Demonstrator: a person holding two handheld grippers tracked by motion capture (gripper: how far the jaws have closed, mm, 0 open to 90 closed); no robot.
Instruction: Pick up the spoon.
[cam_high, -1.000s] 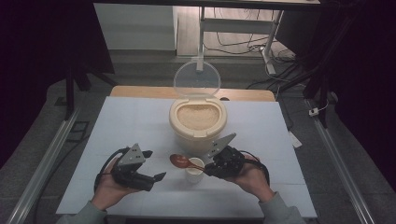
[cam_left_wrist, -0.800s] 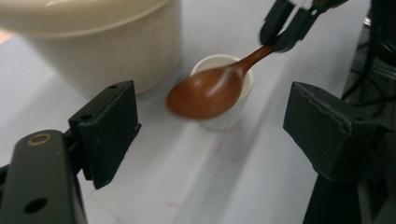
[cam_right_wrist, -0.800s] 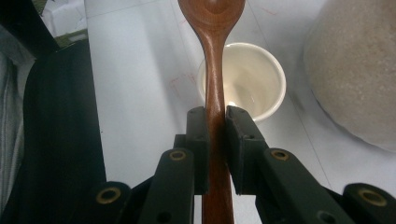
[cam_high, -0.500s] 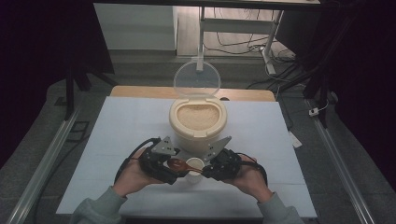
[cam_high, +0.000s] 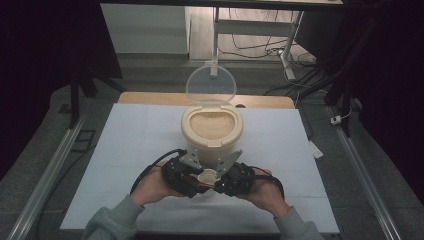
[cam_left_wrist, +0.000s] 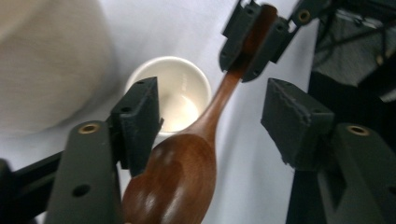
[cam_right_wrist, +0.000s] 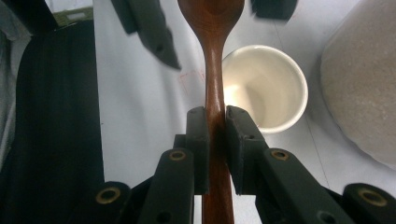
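Wooden spoon (cam_right_wrist: 212, 56) hangs above the small white cup (cam_right_wrist: 266, 86), handle clamped in the right gripper (cam_right_wrist: 215, 122); left gripper (cam_left_wrist: 212, 121), unclenched, has just been closing around the bowl; best centre its pads before squeezing.

We see a glossy reddish-brown spoon (cam_left_wrist: 187, 163) between black grippers, the left (cam_left_wrist: 215, 121) and the right (cam_right_wrist: 216, 140). The cup (cam_right_wrist: 268, 86) is plain cream-white. The cooker (cam_high: 212, 131) is beige, its rice pale tan, its lid (cam_high: 210, 85) clear. The table (cam_high: 130, 140) is pale blue-white; the sleeves (cam_high: 107, 225) grey-green.
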